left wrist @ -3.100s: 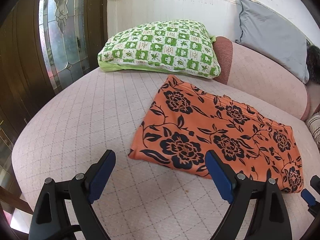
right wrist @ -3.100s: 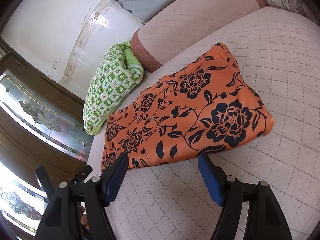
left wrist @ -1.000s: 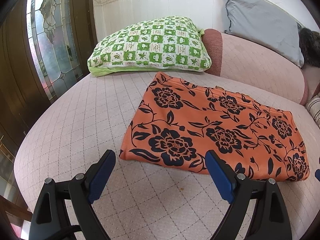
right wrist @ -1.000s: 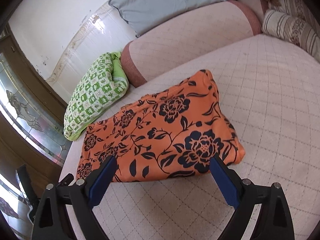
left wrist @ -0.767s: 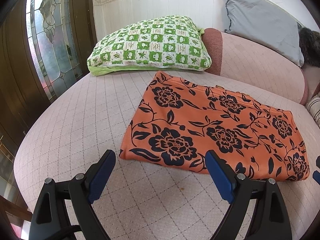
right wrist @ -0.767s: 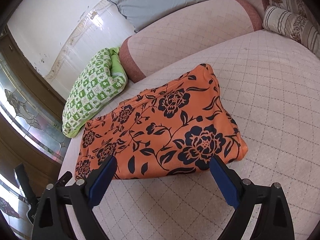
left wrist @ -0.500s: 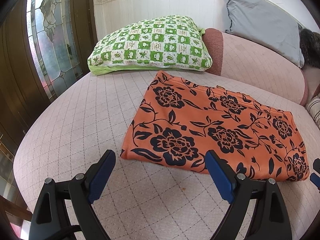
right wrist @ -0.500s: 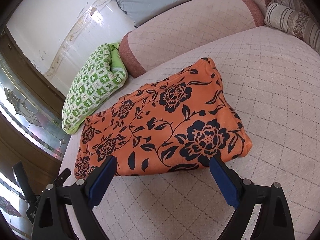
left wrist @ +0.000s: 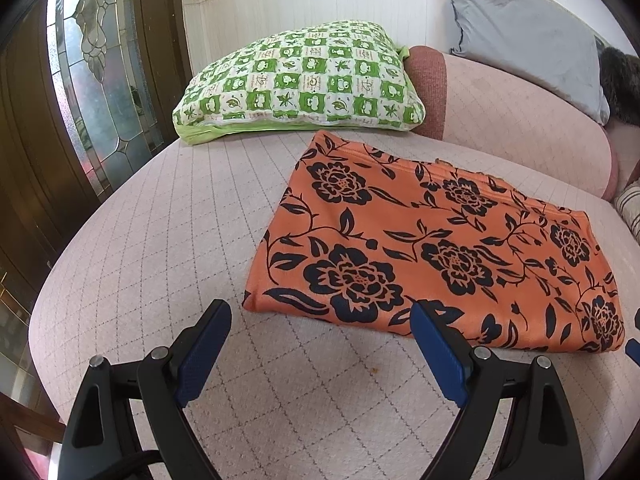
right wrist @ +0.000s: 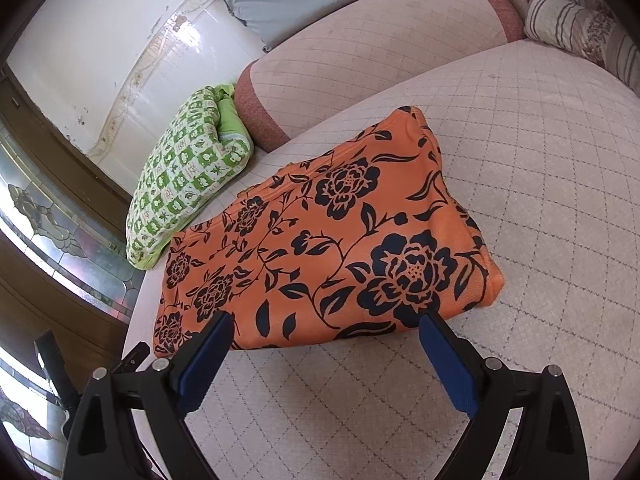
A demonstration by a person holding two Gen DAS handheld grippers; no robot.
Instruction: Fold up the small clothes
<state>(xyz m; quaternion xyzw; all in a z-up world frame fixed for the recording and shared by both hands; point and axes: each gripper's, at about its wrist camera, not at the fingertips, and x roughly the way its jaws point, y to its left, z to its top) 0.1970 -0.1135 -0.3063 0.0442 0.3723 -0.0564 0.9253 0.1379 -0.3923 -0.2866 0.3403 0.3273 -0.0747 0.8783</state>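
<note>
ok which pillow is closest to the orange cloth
The green checked pillow: it lies on the seat just behind the orange cloth. The grey pillow leans higher up on the backrest, and the striped one sits off to the side.

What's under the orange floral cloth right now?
The orange floral cloth lies flat on the pink quilted cushion, which shows all around it. Anything tucked inside or beneath its layers is covered.

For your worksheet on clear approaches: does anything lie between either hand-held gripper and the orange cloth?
Nothing visible does. Only bare bed cover lies between each open hand-held gripper (left, right) and the cloth's near edge.
</note>
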